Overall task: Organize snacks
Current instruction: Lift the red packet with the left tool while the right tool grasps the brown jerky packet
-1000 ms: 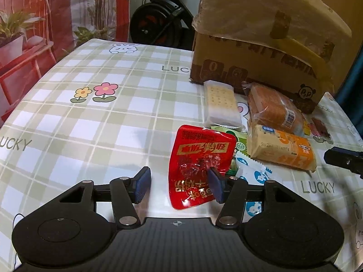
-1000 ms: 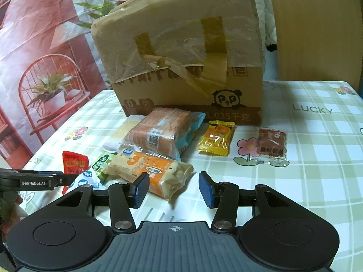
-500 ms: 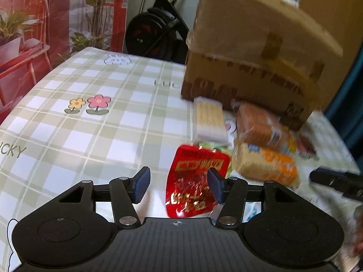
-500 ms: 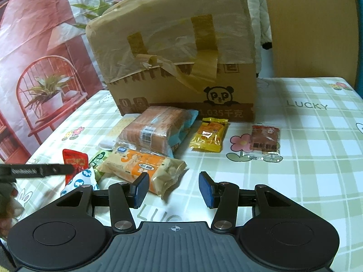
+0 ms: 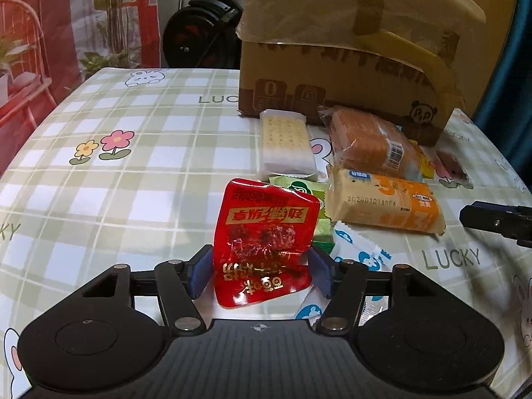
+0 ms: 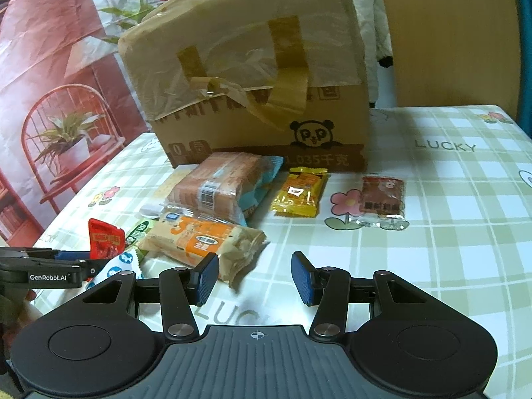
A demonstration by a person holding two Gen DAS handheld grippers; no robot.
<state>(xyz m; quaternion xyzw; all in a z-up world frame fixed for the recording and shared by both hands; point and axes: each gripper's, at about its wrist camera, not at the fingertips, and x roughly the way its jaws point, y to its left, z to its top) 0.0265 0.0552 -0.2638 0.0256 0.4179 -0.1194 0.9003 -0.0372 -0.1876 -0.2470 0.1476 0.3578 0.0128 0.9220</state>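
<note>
Right now the red snack packet is being framed by the left gripper, standing up between its two blue pads. The jaws have just been opening wider, and a small gap is being shown on each side of the packet, so it cannot be told for sure that the pads are still pressing on it. The packet's lower end is being hidden a little behind the gripper's black body. Behind it, a green packet and a white and blue packet are lying on the checked table.

The right gripper is being held just above the table with its jaws partly open and nothing between them. Its left pad is being kept just beside the end of the orange bread packet. Farther back, a brown bread loaf, a yellow packet and a dark red packet are lying in front of the big cardboard box.
</note>
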